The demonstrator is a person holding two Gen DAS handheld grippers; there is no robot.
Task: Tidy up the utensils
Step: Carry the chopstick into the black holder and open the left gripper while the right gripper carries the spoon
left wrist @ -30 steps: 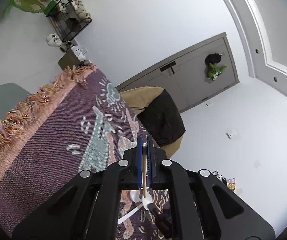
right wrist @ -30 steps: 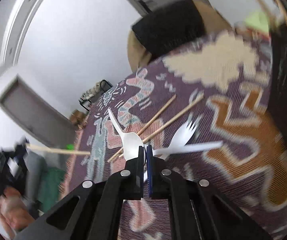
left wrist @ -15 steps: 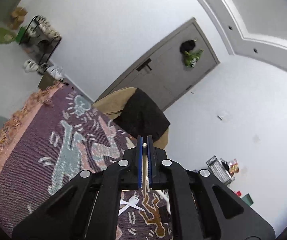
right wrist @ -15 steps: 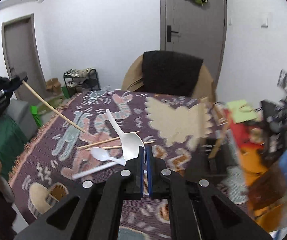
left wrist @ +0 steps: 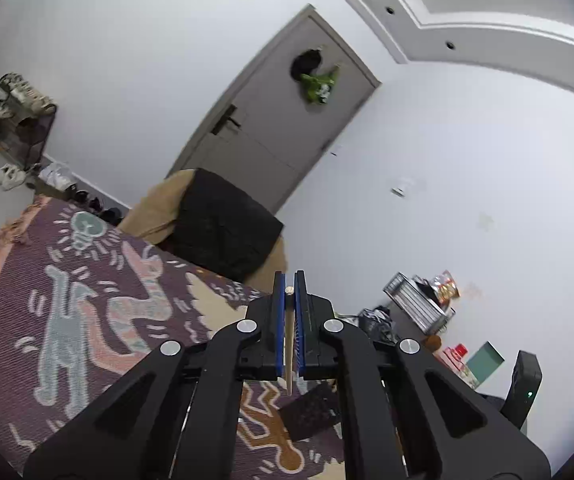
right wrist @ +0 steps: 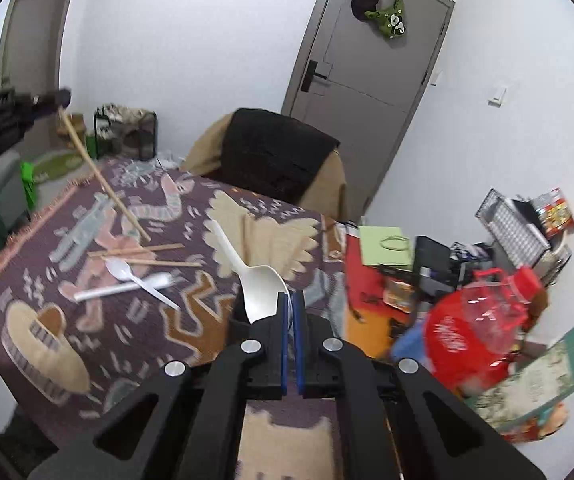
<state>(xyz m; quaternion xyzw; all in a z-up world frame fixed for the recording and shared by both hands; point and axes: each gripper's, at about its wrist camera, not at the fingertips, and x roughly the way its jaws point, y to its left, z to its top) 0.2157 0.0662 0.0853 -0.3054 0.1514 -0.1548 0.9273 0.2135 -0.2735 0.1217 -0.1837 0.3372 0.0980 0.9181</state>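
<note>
While the left hand-held gripper (left wrist: 289,300) clamped a chopstick (left wrist: 288,356) lengthwise, the right hand-held gripper (right wrist: 290,308) pinched a spoon (right wrist: 256,280), handle pointing away over the desk (right wrist: 191,320).

A lived-in home: a grey door (right wrist: 367,92) at upper centre, a shoe rack (left wrist: 19,128) at far left, household clutter (right wrist: 487,288) at right.

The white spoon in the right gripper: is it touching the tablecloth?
Apart. The right wrist view shows the white spoon clamped in the right gripper, its handle raised above the tablecloth.
</note>
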